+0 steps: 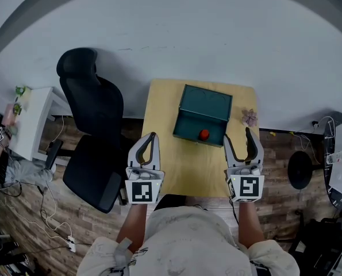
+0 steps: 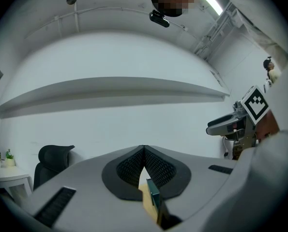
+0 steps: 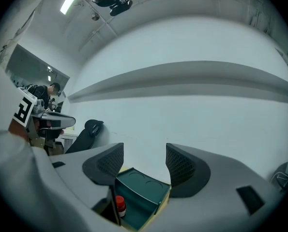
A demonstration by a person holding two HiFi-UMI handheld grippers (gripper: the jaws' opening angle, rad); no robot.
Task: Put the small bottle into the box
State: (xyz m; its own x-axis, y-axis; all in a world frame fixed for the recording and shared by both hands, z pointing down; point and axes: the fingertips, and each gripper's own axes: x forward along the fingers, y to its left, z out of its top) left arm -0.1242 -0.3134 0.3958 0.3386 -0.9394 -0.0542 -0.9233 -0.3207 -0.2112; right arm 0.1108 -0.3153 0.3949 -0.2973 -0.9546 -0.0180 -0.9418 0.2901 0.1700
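An open dark green box (image 1: 189, 129) stands at the back middle of the yellow table (image 1: 162, 105), its lid (image 1: 206, 102) raised behind it. The small bottle (image 1: 203, 134) with a red cap stands inside the box. In the right gripper view the bottle (image 3: 119, 205) shows in the box (image 3: 143, 191) just below and beyond the jaws. My right gripper (image 1: 238, 135) is open and empty, to the right of the box. My left gripper (image 1: 153, 135) is shut on nothing, to the left of the box. In the left gripper view, the left gripper (image 2: 144, 149) frames only a sliver of the box (image 2: 153, 195).
A small purple flower-like object (image 1: 249, 117) lies on the table's back right corner. A black office chair (image 1: 93, 125) stands to the left of the table, with a white side table (image 1: 35, 117) beyond it. A round black stool (image 1: 300, 169) stands on the floor at right.
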